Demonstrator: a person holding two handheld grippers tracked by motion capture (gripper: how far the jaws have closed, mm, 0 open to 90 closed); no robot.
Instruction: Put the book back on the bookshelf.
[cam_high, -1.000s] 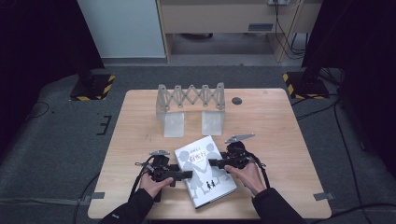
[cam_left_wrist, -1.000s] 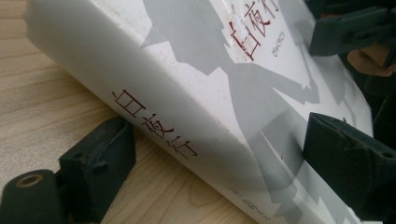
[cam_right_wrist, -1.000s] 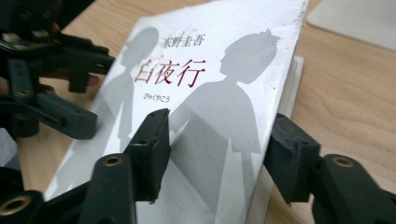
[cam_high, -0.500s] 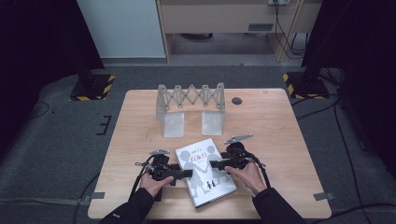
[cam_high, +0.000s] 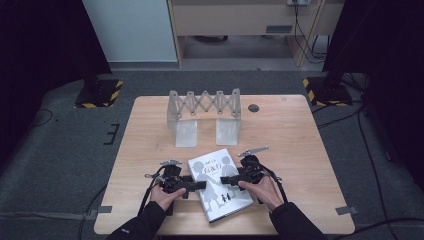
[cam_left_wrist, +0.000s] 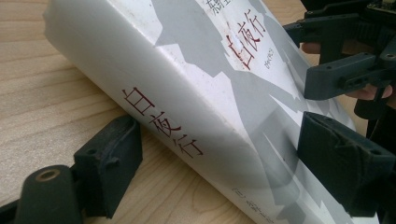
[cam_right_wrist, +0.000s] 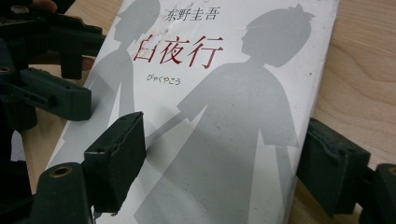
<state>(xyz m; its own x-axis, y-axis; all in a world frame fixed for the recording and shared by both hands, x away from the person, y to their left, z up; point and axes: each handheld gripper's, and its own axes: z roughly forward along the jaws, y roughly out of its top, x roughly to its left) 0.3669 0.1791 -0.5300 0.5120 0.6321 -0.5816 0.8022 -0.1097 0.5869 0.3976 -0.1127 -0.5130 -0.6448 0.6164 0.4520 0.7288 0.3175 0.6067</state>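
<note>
A white book (cam_high: 220, 182) with grey figures and a red title lies flat near the table's front edge. My left gripper (cam_high: 200, 185) reaches in from the book's left. In the left gripper view its jaws straddle the spine (cam_left_wrist: 163, 121): one jaw is beside it on the wood, the other over the cover. They have just been closing a little, and no pad visibly presses. My right gripper (cam_high: 226, 178) comes from the right. Its jaws have just been opening around the book's (cam_right_wrist: 224, 116) edge, one over the cover and one off the side.
A grey scissor-lattice rack (cam_high: 204, 107) with two white end plates (cam_high: 186, 132) stands at the back middle of the wooden table (cam_high: 300, 150). A dark round spot (cam_high: 253, 107) lies to its right. Bare wood lies left and right of the book.
</note>
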